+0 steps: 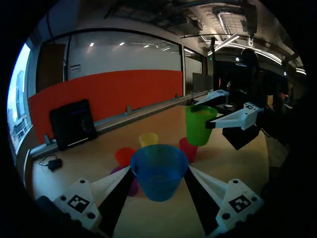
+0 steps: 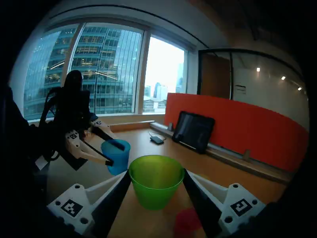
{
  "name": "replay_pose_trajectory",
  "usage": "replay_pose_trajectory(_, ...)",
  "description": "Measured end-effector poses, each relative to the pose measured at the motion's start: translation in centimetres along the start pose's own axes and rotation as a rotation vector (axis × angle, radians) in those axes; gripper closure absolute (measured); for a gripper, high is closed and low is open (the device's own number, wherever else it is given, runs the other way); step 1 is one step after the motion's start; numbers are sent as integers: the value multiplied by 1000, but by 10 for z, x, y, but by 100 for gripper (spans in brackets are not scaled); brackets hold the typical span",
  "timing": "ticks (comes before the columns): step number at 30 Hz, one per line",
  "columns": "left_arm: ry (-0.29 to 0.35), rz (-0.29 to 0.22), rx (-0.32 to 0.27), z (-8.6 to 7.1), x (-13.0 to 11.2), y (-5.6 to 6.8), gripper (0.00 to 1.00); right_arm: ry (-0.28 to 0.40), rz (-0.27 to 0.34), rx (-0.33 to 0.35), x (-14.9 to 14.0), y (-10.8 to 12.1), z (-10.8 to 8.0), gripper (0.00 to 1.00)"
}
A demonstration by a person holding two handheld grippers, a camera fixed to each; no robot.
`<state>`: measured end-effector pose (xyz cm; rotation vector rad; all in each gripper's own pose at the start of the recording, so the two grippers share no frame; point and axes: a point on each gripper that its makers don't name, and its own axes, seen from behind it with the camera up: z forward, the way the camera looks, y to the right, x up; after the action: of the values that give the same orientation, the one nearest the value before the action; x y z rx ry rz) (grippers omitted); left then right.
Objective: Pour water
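While fingers (image 1: 105, 184) clamp blue cup (image 1: 159, 172) left, green cup (image 2: 155, 180) right, windows (image 2: 103, 67) beyond

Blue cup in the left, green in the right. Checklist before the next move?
1. Left hand-held gripper grips the blue cup, one finger on each side: ok.
2. Right hand-held gripper grips the green cup the same way: ok.
3. Both cups upright: ok.
4. Water in either cup: cannot tell.
5. Cups lined up for pouring: not ok, they are apart.
6. Yellow cup and red cup on the table out of the pour path: cannot tell.
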<state>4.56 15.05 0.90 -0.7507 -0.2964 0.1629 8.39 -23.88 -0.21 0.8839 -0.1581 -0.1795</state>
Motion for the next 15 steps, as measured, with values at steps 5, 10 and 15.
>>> replay_pose_trajectory(5, 16, 1, -4, 1, 7, 1, 15, 45, -7, -18, 14, 4, 0, 5)
replay_pose_trajectory(10, 33, -1, -3, 2, 16, 0, 15, 78, -16, -32, 25, 8, -1, 5)
replay_pose_trajectory(15, 45, -4, -2, 4, 22, -2, 14, 86, -15, -34, 28, 10, -2, 5)
